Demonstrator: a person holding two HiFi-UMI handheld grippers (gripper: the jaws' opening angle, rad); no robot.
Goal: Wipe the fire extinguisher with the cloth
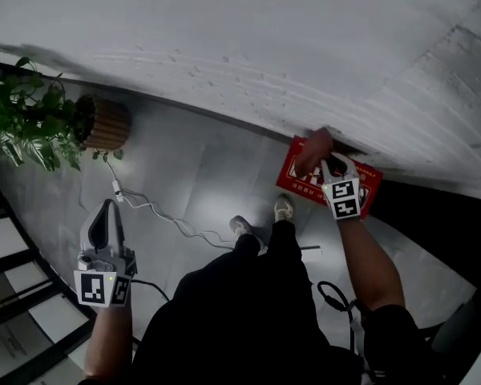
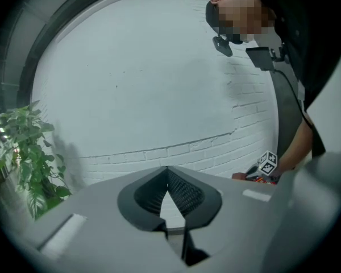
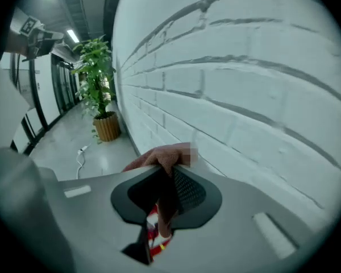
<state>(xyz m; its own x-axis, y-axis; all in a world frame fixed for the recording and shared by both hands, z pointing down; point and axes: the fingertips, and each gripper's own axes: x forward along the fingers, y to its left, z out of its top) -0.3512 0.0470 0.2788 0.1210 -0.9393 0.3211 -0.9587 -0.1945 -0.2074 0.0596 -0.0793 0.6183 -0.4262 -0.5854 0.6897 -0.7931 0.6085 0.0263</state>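
Note:
In the head view a red fire extinguisher box [image 1: 370,180] with white lettering stands on the floor against the white brick wall. My right gripper [image 1: 329,164] hangs just over it, shut on a reddish-brown cloth [image 1: 314,149]. The right gripper view shows that cloth [image 3: 162,157] bunched between the jaws of the right gripper [image 3: 171,174], with a bit of the red box [image 3: 154,240] below them. My left gripper [image 1: 109,208] is far off at the lower left above the floor. In its own view the left gripper [image 2: 167,170] is shut with nothing in it.
A leafy plant [image 1: 28,123] in a wicker pot [image 1: 108,124] stands by the wall at the left. A white cable [image 1: 156,212] runs across the grey floor and a black cable [image 1: 334,295] lies near my feet [image 1: 282,208]. The white brick wall [image 1: 289,46] fills the far side.

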